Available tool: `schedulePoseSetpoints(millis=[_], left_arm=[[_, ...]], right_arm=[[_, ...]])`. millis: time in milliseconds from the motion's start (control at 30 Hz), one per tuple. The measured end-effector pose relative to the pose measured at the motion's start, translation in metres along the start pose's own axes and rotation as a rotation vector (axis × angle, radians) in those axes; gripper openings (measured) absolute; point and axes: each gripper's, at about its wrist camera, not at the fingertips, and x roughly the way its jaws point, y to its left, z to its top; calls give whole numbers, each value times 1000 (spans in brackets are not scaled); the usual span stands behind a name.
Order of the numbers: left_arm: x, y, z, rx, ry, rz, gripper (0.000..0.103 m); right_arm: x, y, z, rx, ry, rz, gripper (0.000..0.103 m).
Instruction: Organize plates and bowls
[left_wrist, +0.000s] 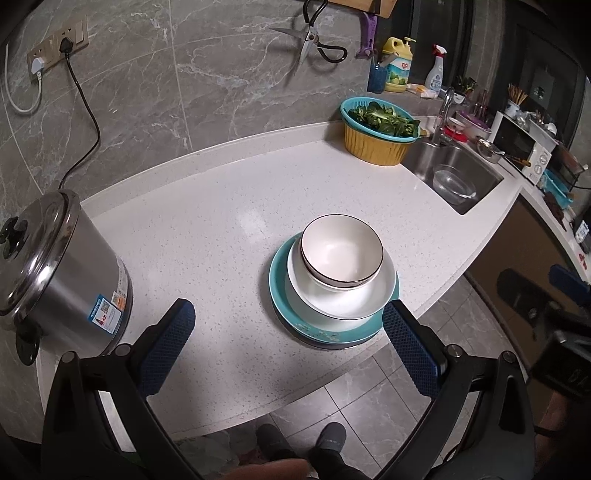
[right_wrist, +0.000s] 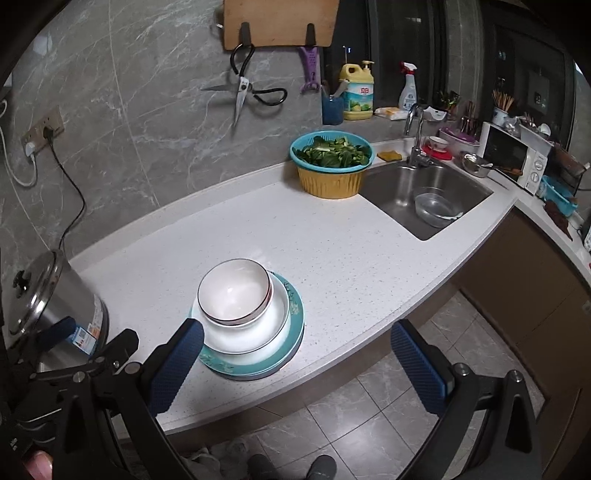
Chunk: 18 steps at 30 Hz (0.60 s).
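Observation:
A stack stands near the front edge of the white counter (left_wrist: 221, 206). A white bowl with a dark rim (left_wrist: 341, 251) sits in a wider white bowl (left_wrist: 343, 299), which rests on a teal plate (left_wrist: 291, 314). The same stack shows in the right wrist view: bowl (right_wrist: 234, 291), wider bowl (right_wrist: 255, 330), plate (right_wrist: 288, 343). My left gripper (left_wrist: 288, 314) is open and empty, held above and in front of the stack. My right gripper (right_wrist: 297, 332) is open and empty, just right of the stack. The right gripper also shows at the edge of the left wrist view (left_wrist: 546, 295).
A steel pot with lid (left_wrist: 55, 266) stands at the counter's left. A yellow and teal basket of greens (left_wrist: 380, 129) stands by the sink (left_wrist: 461, 173), which holds a clear bowl (left_wrist: 452, 184). Scissors (right_wrist: 243, 92) hang on the wall. A microwave (right_wrist: 513, 158) stands far right.

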Motion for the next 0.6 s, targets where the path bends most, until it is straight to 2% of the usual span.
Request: schedulePoseSetpoints(millis=[167,600], left_arm=[[1,-1,0,-6,-2,9,103],[7,-1,-2,-7,13,38,103]], right_arm=[[9,4,-3,21,63,11,103],[7,13,-1,-19,41,-48,103]])
